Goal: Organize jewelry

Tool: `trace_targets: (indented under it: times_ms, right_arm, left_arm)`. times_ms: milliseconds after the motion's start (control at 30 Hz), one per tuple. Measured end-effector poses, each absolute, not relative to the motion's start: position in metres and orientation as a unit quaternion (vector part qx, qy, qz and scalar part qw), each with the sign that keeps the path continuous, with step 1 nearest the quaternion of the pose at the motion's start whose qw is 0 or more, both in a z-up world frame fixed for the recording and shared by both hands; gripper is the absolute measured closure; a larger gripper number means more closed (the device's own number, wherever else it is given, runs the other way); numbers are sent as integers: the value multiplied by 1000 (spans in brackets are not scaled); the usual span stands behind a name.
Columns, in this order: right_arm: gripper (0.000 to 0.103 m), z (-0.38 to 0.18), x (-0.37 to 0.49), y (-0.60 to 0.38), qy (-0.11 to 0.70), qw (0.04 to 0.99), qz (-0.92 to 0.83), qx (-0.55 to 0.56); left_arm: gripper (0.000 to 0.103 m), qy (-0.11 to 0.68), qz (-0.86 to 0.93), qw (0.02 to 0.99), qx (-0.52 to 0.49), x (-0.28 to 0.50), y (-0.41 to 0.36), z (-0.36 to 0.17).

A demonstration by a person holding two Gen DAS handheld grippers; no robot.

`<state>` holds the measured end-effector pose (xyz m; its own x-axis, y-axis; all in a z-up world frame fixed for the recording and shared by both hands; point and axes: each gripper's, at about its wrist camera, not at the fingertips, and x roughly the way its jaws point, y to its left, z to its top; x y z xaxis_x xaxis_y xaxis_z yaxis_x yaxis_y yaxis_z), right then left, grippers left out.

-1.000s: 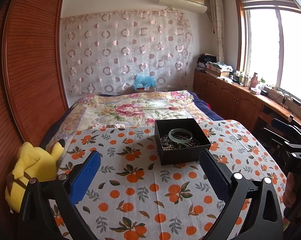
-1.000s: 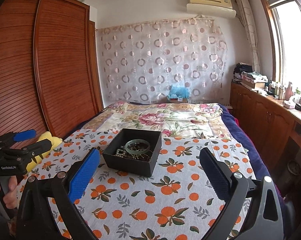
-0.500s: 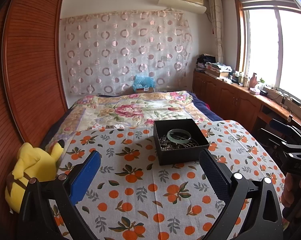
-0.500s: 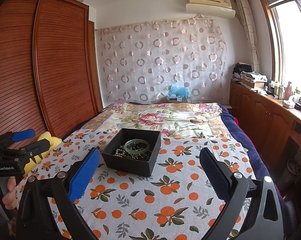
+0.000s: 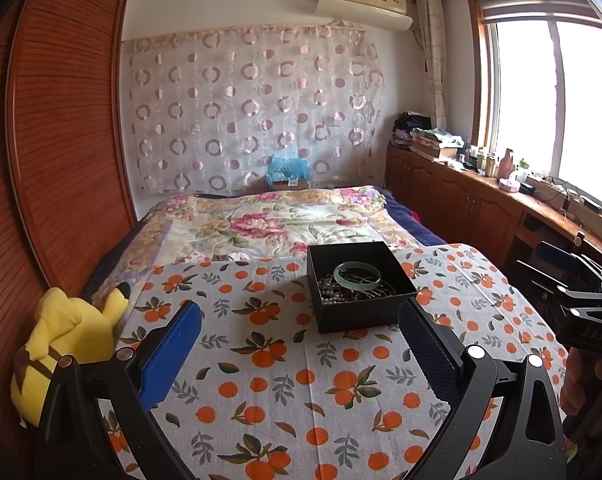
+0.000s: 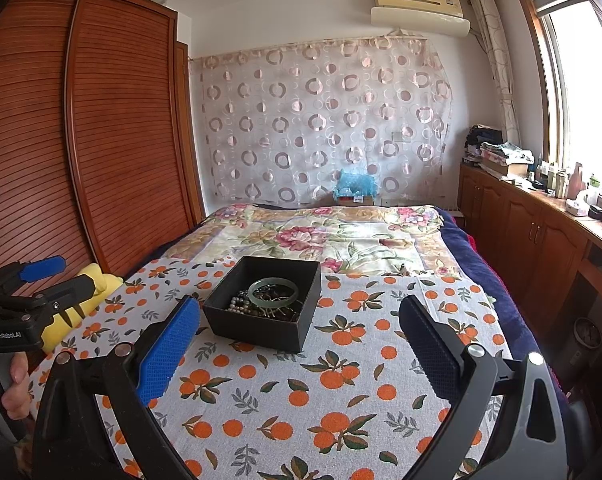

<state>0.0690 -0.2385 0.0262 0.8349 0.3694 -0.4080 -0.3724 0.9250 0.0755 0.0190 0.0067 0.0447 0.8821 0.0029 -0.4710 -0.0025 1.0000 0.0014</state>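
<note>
A black open box (image 5: 381,320) stands on the orange-print cloth (image 5: 281,380); it also shows in the right wrist view (image 6: 261,330). Inside lie a pale green bangle (image 5: 357,274) (image 6: 273,291) and dark and pale bead strands (image 5: 333,290) (image 6: 241,304). My left gripper (image 5: 301,352) is open and empty, short of the box and to its left. My right gripper (image 6: 301,348) is open and empty, short of the box and to its right. Each gripper shows at the edge of the other's view, the right one (image 5: 573,280) and the left one (image 6: 41,276).
A yellow plush toy (image 5: 65,340) lies at the cloth's left edge by the wooden wardrobe (image 5: 61,140). A floral quilt (image 5: 269,224) covers the bed beyond the box. Wooden cabinets (image 6: 533,232) with clutter run along the right under the window.
Both grippers have drifted slightly; the box sits a little further left in the left wrist view. Both stay open and empty.
</note>
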Motion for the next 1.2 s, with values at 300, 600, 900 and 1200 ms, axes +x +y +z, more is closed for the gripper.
trace_targets:
  times_ms: [300,600,900,1200]
  right_arm:
    - [3,26,67,-241,212,958,194,-3]
    - [3,26,67,-241,212,958,193,-3]
    - [3,26,67,-242,213,958,193,-2]
    - [3,26,67,-243,212,958,193,-2]
  left_arm:
    - [8,243,2,970,1,18,7,44]
    - [8,243,2,970,1,18,7,43]
    - [8,242,2,970,1,18,7,43]
    - [8,242,3,970,1,18,7,42]
